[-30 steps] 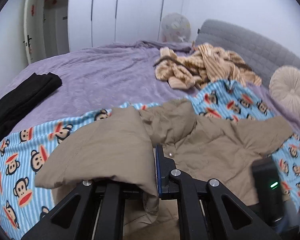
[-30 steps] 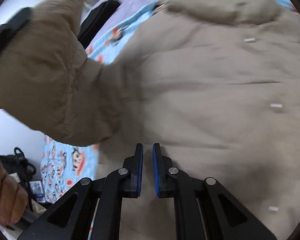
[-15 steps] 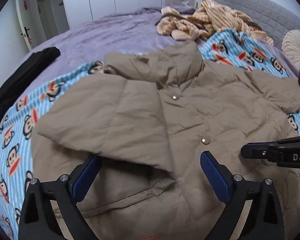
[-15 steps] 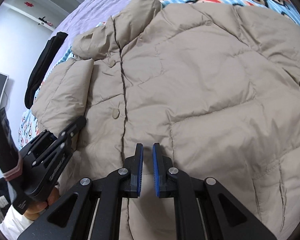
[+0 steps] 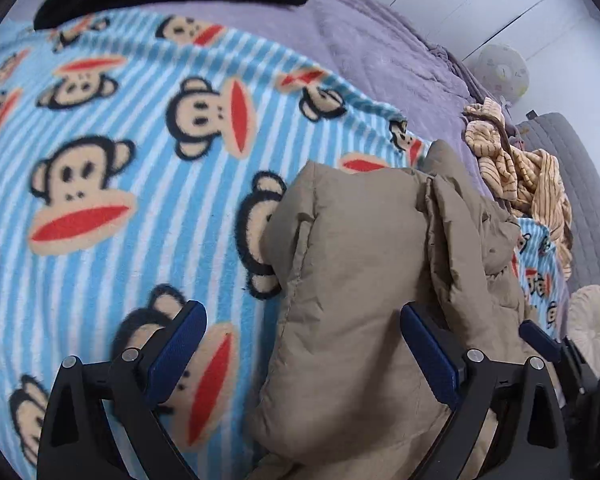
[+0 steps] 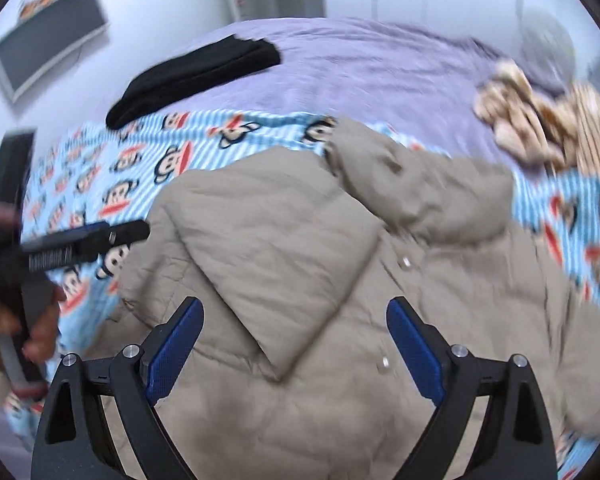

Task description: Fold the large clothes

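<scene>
the tan coat (image 6: pixel 340 280) lies on the monkey blanket (image 5: pixel 120 160) on the bed. the left gripper (image 5: pixel 300 344) and right gripper (image 6: pixel 294 340) are both wide open, holding nothing.

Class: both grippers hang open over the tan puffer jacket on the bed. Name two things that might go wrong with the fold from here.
1. The puffy sleeve folded across the tan puffer jacket may spring back, since neither the left gripper nor the right gripper holds it.
2. The monkey blanket underneath could get pinched along with the jacket edge.
</scene>
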The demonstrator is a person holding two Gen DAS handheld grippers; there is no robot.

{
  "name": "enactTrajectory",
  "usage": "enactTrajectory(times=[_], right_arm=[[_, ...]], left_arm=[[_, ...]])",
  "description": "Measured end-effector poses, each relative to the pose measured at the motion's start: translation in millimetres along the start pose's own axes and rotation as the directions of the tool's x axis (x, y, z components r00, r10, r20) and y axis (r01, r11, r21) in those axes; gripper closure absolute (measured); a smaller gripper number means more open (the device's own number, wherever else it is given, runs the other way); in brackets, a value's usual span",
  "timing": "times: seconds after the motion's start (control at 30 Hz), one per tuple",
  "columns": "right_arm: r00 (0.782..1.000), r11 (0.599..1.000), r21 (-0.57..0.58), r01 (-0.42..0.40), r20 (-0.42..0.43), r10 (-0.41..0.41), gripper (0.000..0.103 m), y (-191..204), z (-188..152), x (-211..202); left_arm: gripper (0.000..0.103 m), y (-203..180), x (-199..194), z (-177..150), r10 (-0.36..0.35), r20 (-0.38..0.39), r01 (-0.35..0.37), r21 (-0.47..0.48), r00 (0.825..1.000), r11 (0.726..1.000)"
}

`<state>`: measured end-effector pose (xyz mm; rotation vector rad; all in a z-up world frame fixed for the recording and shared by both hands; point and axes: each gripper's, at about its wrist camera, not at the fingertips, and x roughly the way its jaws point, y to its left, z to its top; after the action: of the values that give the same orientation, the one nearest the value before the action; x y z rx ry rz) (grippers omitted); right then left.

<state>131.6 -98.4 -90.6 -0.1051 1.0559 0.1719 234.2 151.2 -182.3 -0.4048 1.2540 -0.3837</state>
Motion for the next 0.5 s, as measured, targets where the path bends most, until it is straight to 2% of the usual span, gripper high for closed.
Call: enactTrajectory(times=[0.03, 0.07, 0.1, 0.13, 0.17, 0.2, 0.23, 0.27, 0.33, 0.4, 0.47, 0.5], right_arm=[[1.0, 0.999, -0.028, 0.02, -0.005, -0.02, 0.009, 7, 0, 3], [0.999, 0.997, -0.057, 0.047, -0.012, -0.048, 0.009, 14, 0, 10], [0.997, 0.993, -0.084, 0.078, -0.016, -0.079, 0.009, 20, 3, 19], [0.993, 0.988, -0.104, 0.11, -0.018, -0.113, 0.01, 22, 6, 27], [0.991, 0.985, -0.111, 0.13, -0.018, -0.132, 0.019, 21, 7, 30], [0.99, 0.985, -0.104, 0.137, -0.011, -0.139, 0.057, 17, 9, 31], [0.992, 0.99, -0.064, 0.125, -0.012, -0.126, 0.085, 6, 9, 29], [0.993, 0.993, 0.009, 0.114, -0.007, -0.114, 0.098, -11, 8, 25], [0.995, 0.982, 0.166, 0.089, 0.033, -0.096, 0.098, -49, -3, 8], [0.993, 0.943, 0.324, 0.073, 0.059, -0.098, 0.098, -91, -23, -6], [0.998, 0.868, 0.497, 0.023, 0.045, -0.052, 0.097, -132, -52, -7], [1.0, 0.811, 0.585, -0.014, 0.03, -0.005, 0.097, -152, -69, -1]], left_arm=[[0.026, -1, 9, 2, -0.013, -0.015, 0.013, -0.01, 1.0, 1.0], [0.047, -3, 15, 3, -0.031, -0.024, 0.031, -0.012, 0.999, 0.999], [0.063, -7, 17, 3, -0.048, -0.015, 0.048, -0.012, 0.999, 0.999], [0.066, -14, 15, 1, -0.027, 0.014, 0.027, 0.0, 1.0, 1.0], [0.073, -23, 9, -2, 0.01, 0.059, -0.013, 0.036, 0.998, 0.999], [0.077, -33, 5, -3, 0.047, 0.094, -0.055, 0.079, 0.994, 0.995], [0.077, -43, 2, -6, 0.091, 0.122, -0.107, 0.129, 0.988, 0.986], [0.077, -51, -1, -9, 0.133, 0.146, -0.158, 0.178, 0.98, 0.971], [0.077, -64, 1, -13, 0.198, 0.178, -0.24, 0.258, 0.964, 0.936], [0.077, -69, 7, -15, 0.215, 0.178, -0.261, 0.3, 0.96, 0.917], [0.077, -72, 14, -15, 0.232, 0.172, -0.277, 0.313, 0.957, 0.909], [0.077, -73, 17, -15, 0.248, 0.176, -0.294, 0.318, 0.953, 0.901]])
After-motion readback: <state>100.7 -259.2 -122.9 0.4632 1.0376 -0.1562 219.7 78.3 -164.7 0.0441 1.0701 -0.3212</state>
